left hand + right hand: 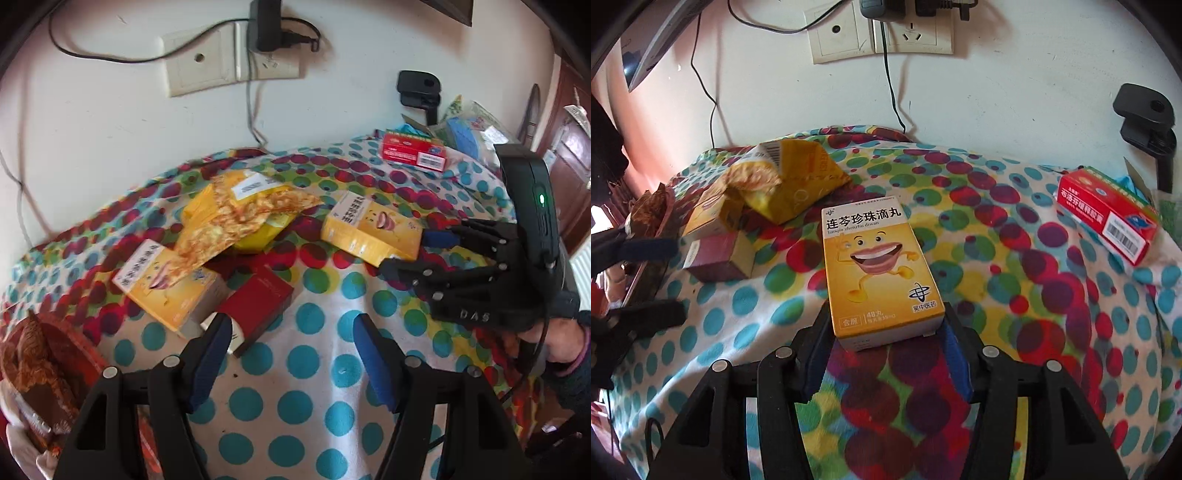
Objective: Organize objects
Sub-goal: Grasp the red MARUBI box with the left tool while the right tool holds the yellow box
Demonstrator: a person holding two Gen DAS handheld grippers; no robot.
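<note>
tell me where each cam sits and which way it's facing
Left wrist: on the left gripper, low over the dotted cloth, facing the wall; open fingers near the dark red box, right gripper at right.
Right wrist: on the right gripper, facing the same wall, fingers around the yellow cartoon box.
Shared: yellow cartoon box, red barcode box, wall sockets.

I'm seeing the yellow snack bag [236,218] covering part of one yellow box [166,284], and the brown packet [40,373] is getting cropped at the left edge.
</note>
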